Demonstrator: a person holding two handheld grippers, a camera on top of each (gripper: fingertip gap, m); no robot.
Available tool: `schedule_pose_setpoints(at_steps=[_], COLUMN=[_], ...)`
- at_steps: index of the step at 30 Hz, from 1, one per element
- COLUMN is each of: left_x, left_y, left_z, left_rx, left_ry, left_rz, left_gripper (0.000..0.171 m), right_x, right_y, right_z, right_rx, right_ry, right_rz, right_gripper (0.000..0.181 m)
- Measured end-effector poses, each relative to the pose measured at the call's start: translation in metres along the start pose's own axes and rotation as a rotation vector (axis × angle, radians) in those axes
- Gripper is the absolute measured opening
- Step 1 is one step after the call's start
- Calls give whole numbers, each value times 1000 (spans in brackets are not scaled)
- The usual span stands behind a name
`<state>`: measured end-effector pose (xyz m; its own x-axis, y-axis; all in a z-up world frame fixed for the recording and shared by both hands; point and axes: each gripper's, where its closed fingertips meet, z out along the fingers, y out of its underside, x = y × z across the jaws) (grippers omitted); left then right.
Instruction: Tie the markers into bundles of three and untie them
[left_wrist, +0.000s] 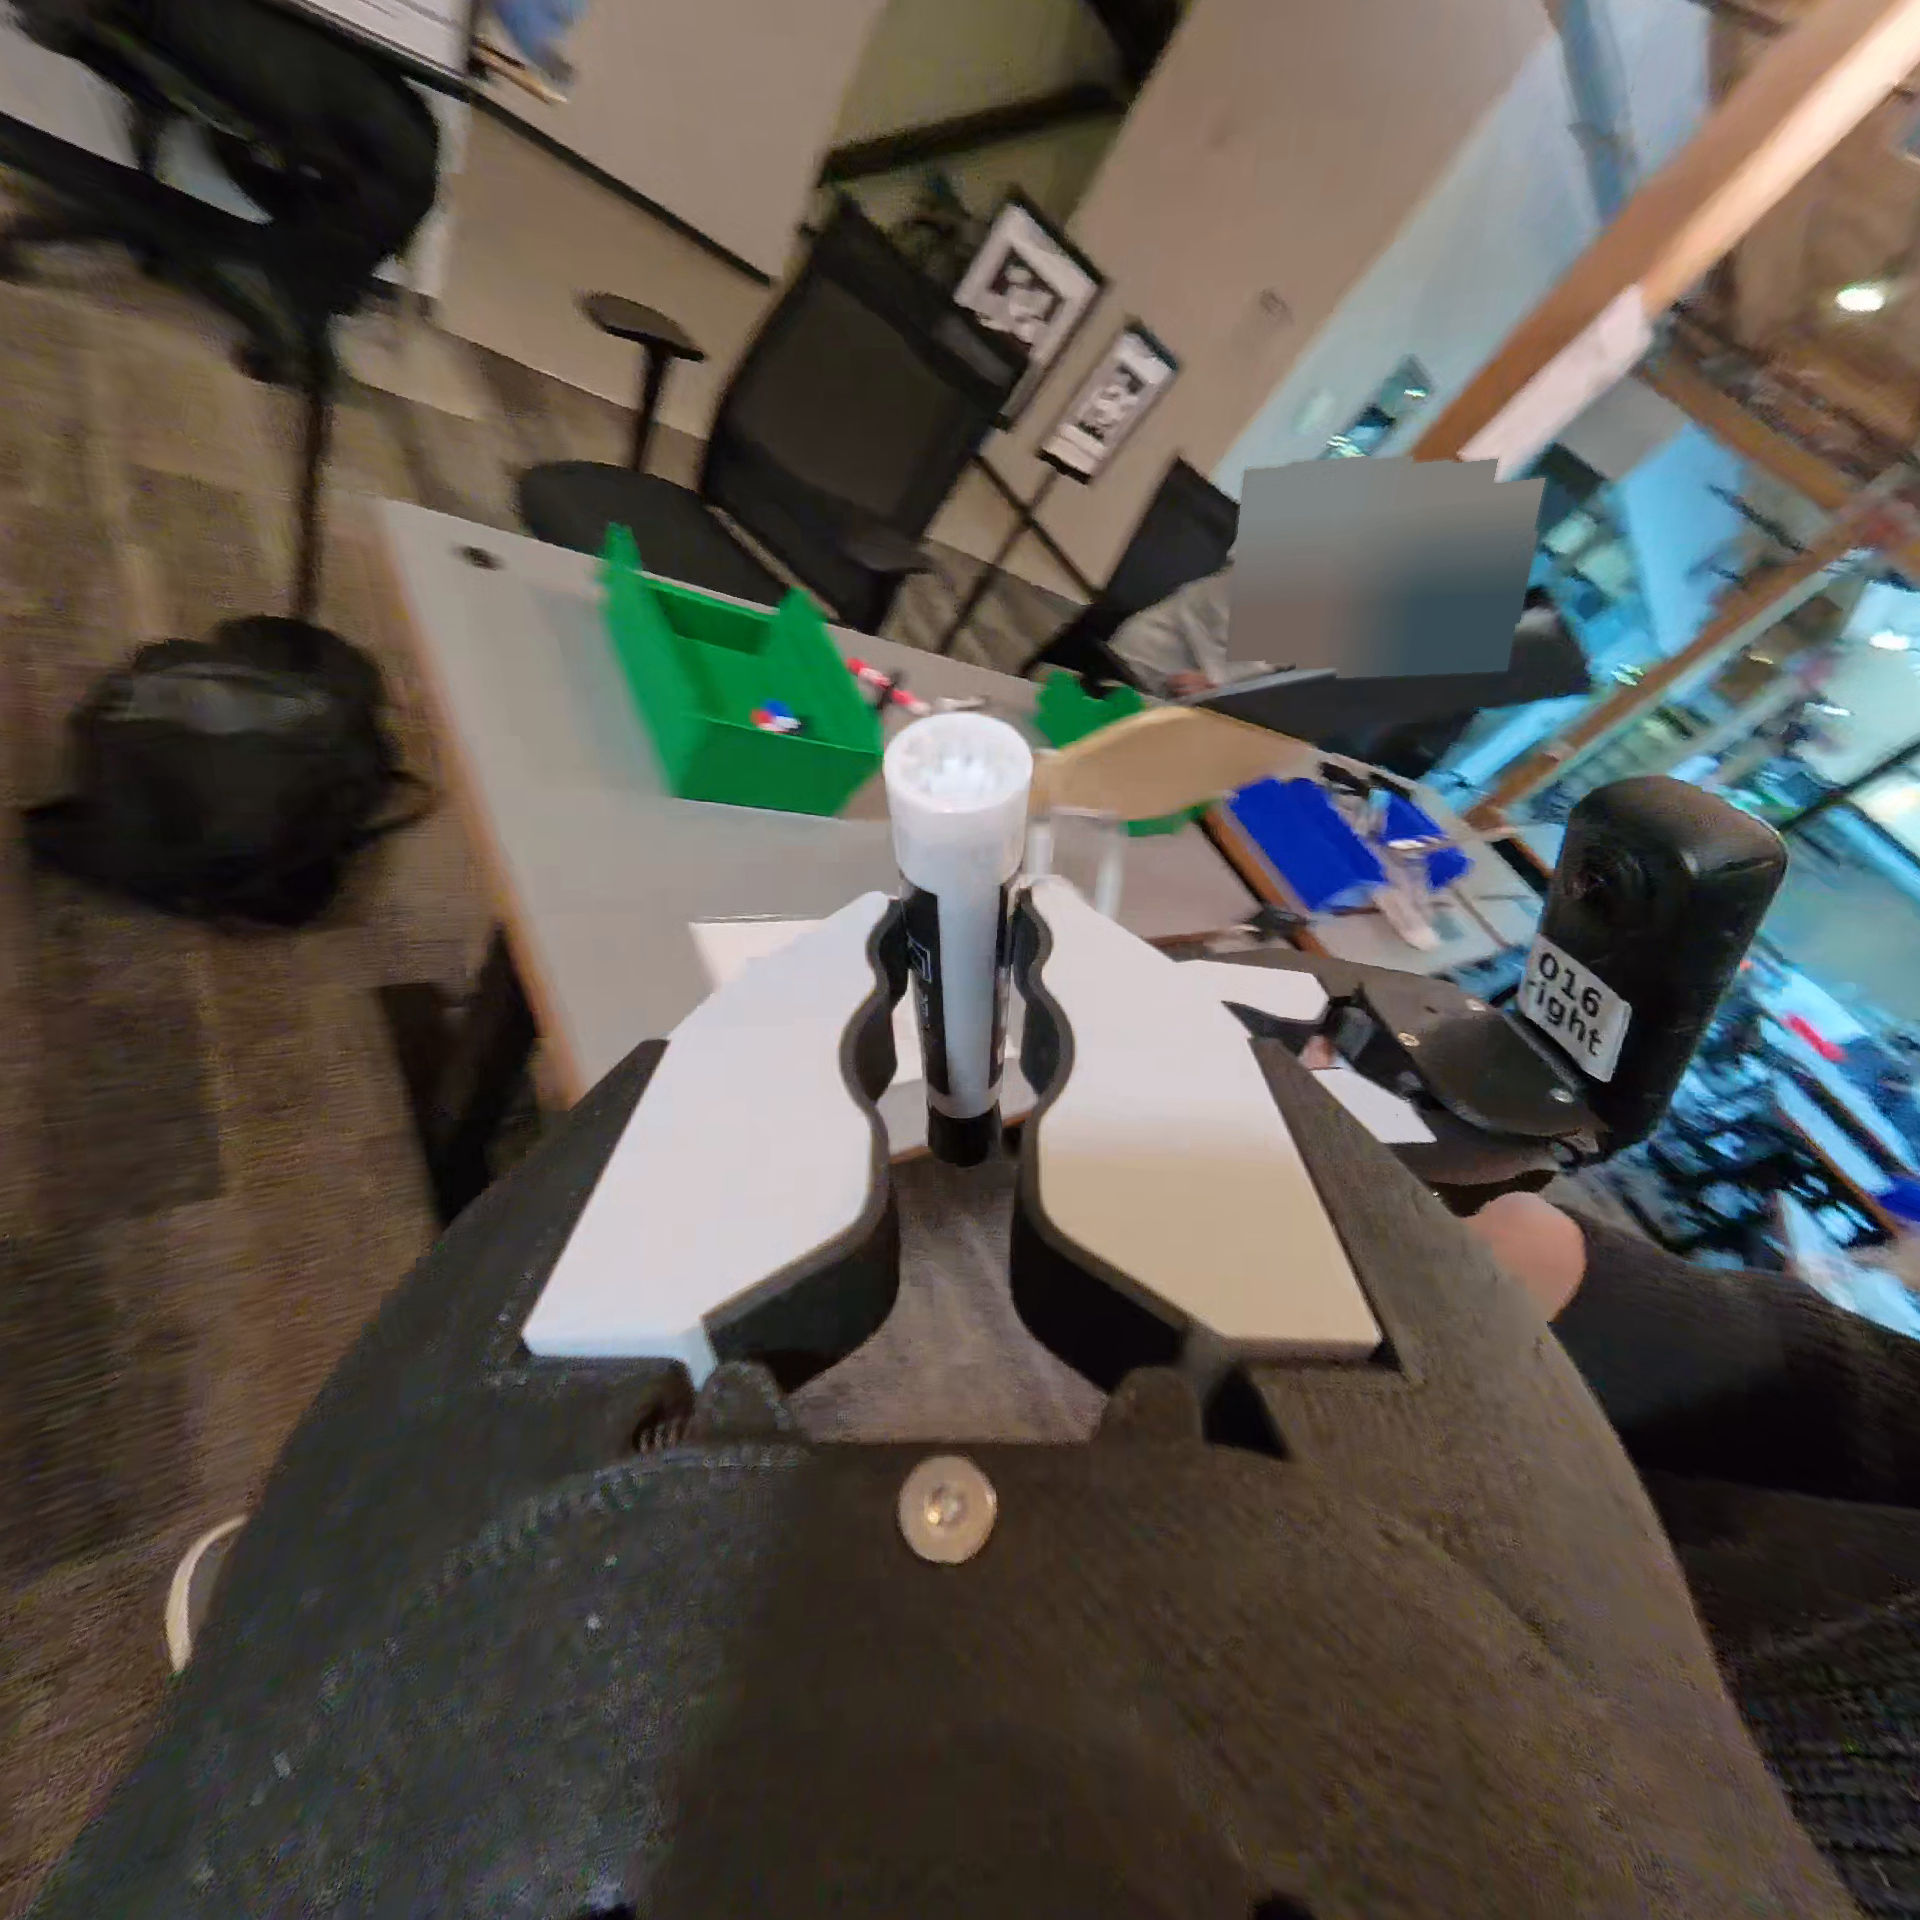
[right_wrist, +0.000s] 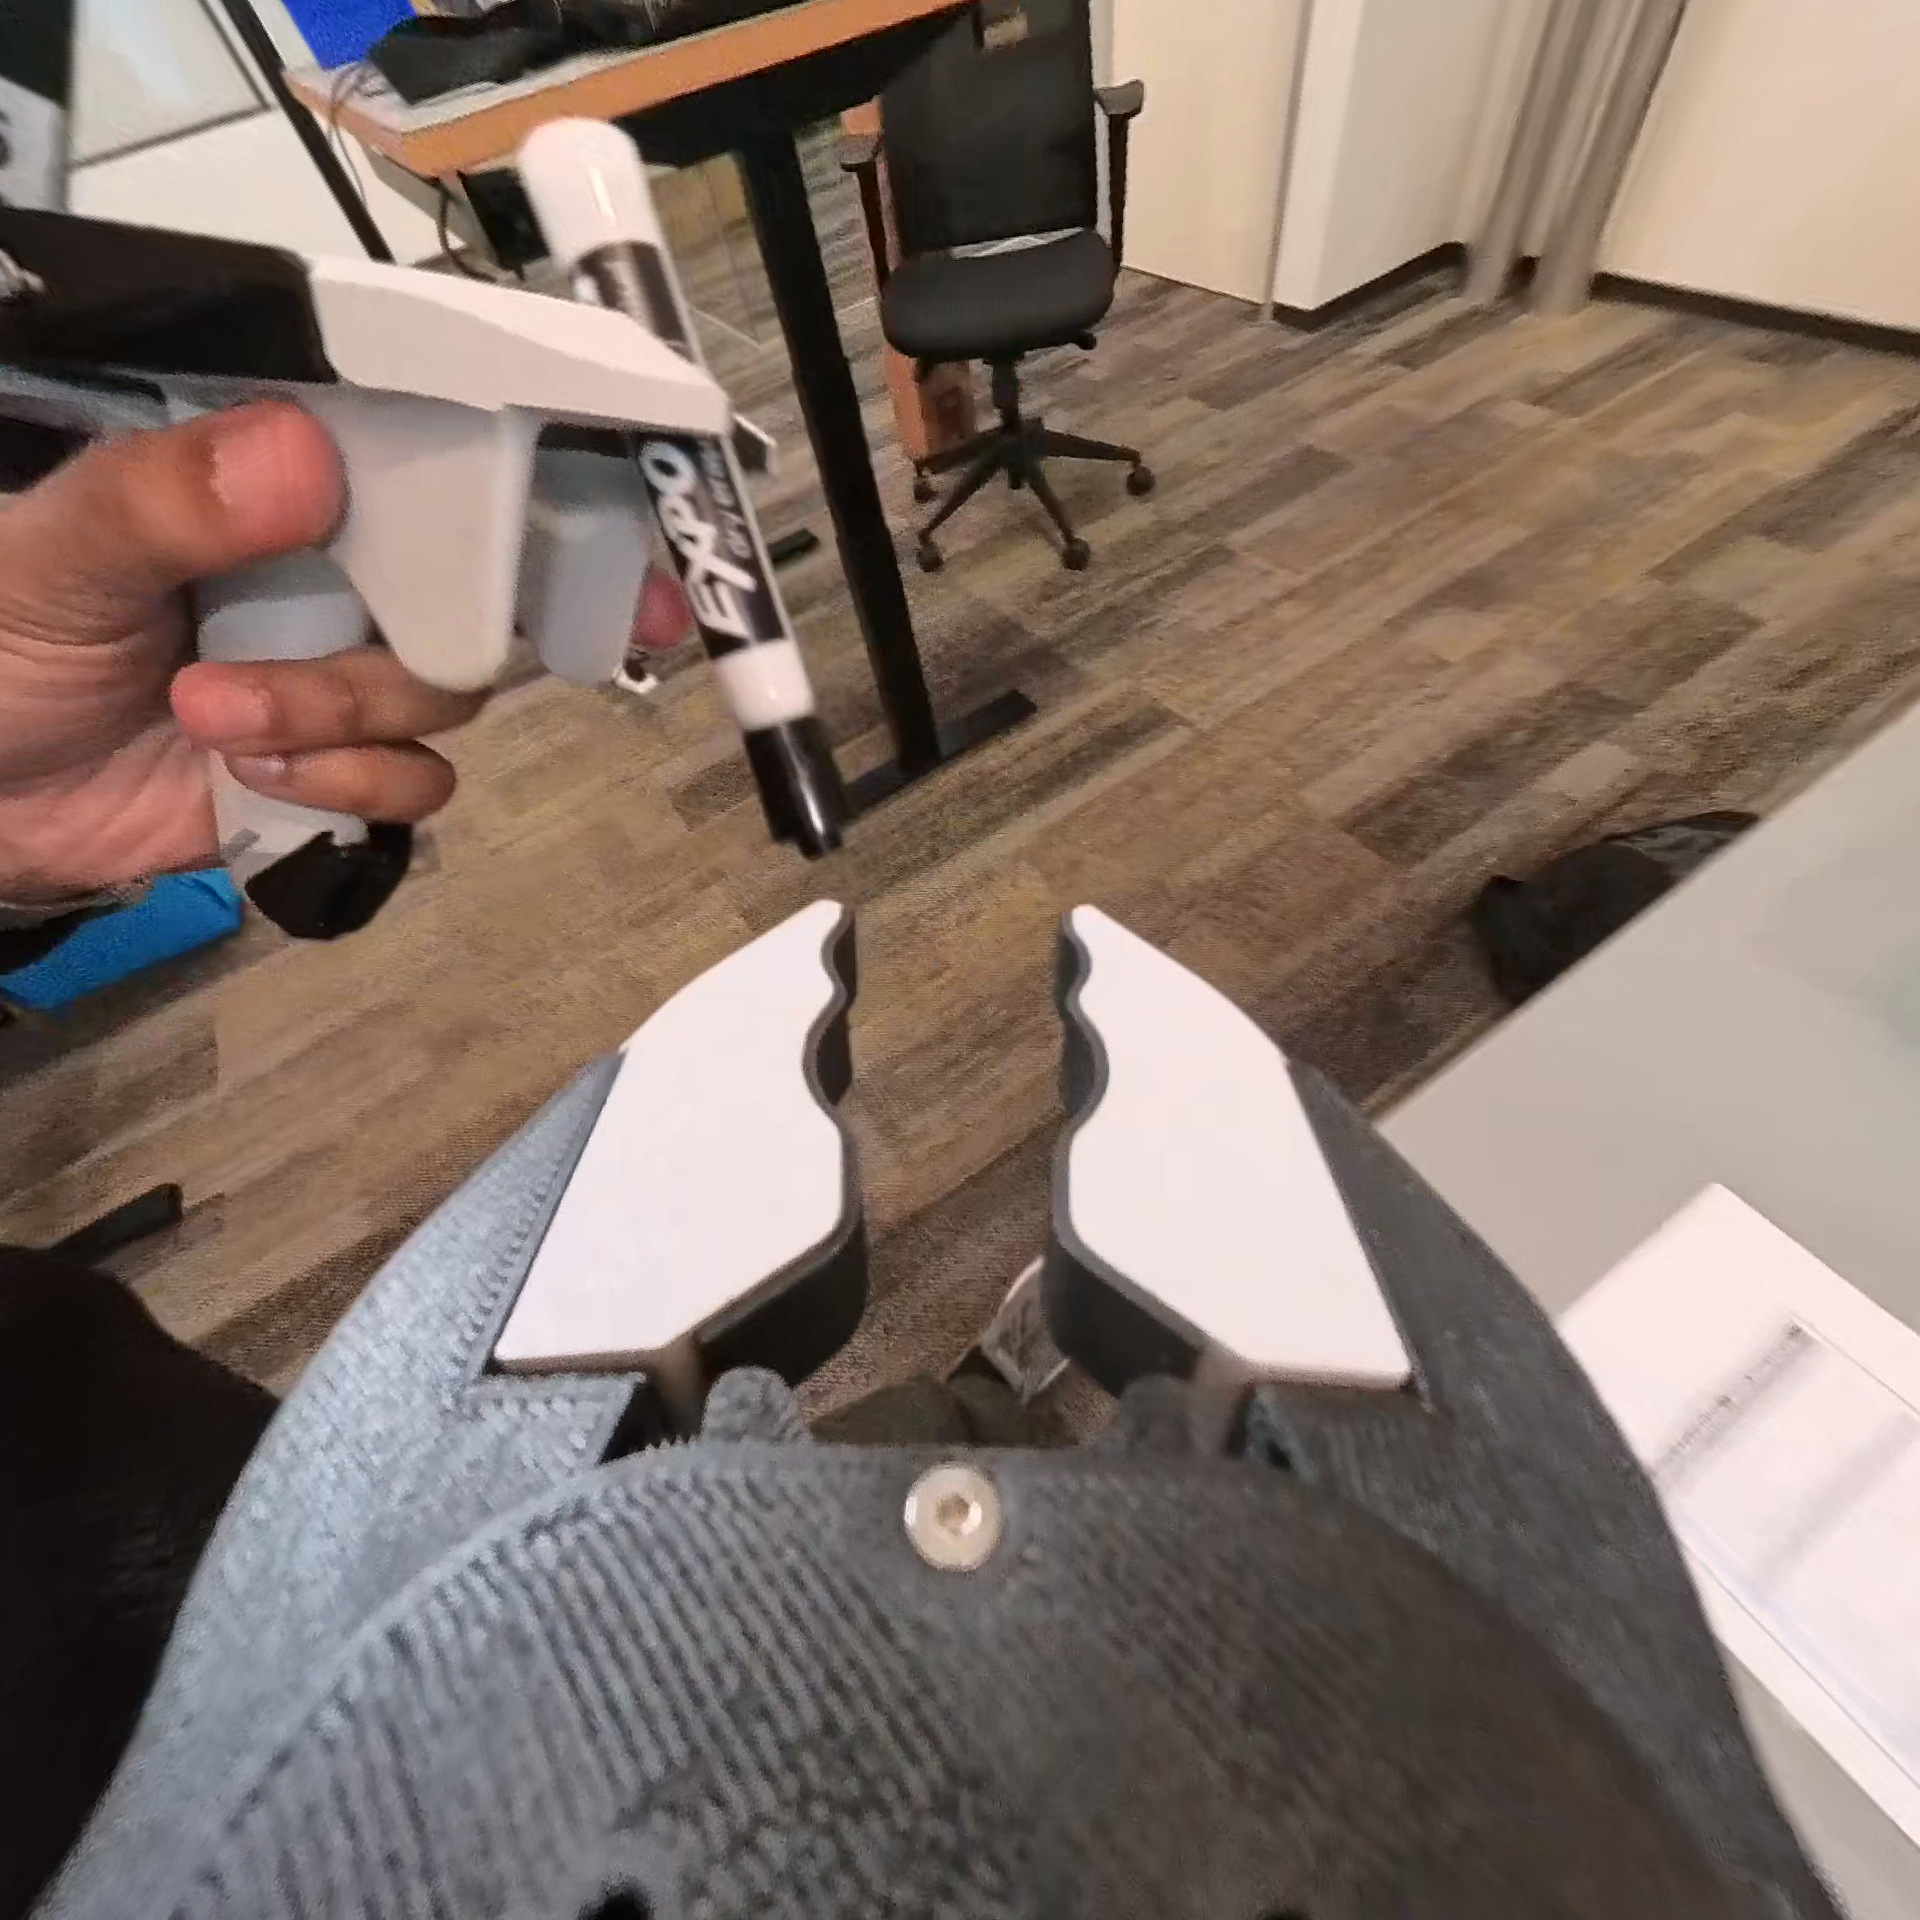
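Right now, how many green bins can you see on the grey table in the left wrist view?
2. A large green bin stands on the grey table beyond the held marker. A smaller green bin sits to its right, mostly hidden; more may be hidden.

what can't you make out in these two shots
- Left wrist view: the middle of the marker barrel is hidden by the left gripper fingers.
- Left wrist view: small items in the green bin are blurred.
- Left wrist view: the right gripper fingers are cut off behind the left one.
- Right wrist view: the page print is smeared.
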<state>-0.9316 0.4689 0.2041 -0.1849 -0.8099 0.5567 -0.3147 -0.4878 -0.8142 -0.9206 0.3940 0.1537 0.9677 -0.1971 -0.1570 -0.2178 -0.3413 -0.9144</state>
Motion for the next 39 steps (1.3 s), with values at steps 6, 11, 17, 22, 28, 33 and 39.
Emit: schedule_pose_setpoints(at_steps=[6, 11, 17, 22, 28, 33, 39], left_x=[-170, -275, -378, -471, -541, -567, -598], left_y=[-59, -136, -220, -265, -339, -386, -408], left_z=[-44, -66, -42, 37, 151, 247, 379], left_rx=[3, -21, 62, -28, -207, -391, -539], left_ry=[-179, -265, -290, -133, 165, 359, 496], left_rz=[-82, -117, -102, -94, -47, 34, 101], left_gripper=[21, 20, 20, 20, 20, 20, 20], right_x=[24, 40, 84, 151, 238, 316, 439], right_y=[0, -85, -189, -209, -264, -305, -282], right_z=[174, 305, 403, 478, 547, 571, 583], right_rx=[-98, -97, -16, -41, -23, 47, 129], right_ry=[-101, -222, -194, -82, 168, 438, 650], right_rz=[87, 109, -27, 48, 191, 169, 352], right_gripper=[37, 35, 31, 32, 35, 31, 29])
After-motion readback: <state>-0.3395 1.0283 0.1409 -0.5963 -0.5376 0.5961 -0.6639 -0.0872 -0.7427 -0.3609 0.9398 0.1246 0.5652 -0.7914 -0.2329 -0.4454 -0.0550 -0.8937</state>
